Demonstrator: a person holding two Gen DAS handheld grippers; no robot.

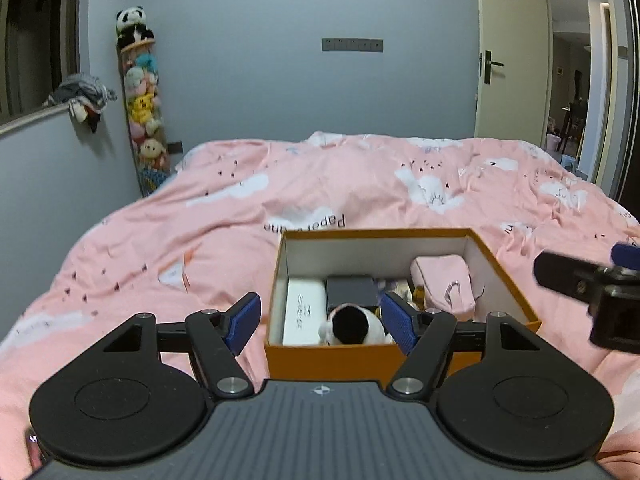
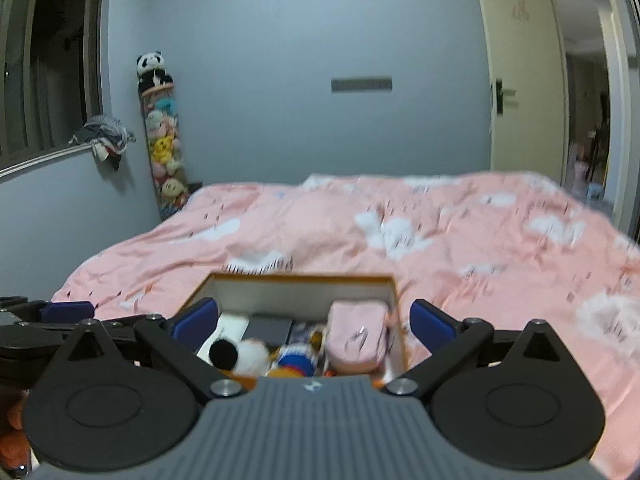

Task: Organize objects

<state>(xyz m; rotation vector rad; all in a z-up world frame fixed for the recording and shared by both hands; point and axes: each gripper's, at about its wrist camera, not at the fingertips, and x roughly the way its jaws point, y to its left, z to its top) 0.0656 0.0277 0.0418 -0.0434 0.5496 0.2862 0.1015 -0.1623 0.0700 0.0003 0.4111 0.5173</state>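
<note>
Orange box (image 1: 400, 354) sat lower centre on pink bed (image 1: 160, 248), holding plush toy (image 1: 352, 325), pink pouch (image 1: 444, 280), white carton (image 1: 302, 310). Left tongs (image 1: 320, 322) apart, empty; right tongs (image 2: 312, 322) apart, empty. Risk: soft duvet could tip box if rim snagged. Open bedding left and right.

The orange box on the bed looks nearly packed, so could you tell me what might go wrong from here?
1. The orange box sits on a soft, rumpled pink duvet; pressing its rim could tip it.
2. The black-and-white plush rises near the front wall and may snag a finger or tumble out.
3. The left gripper and right gripper, both open, are close together and could collide.
</note>
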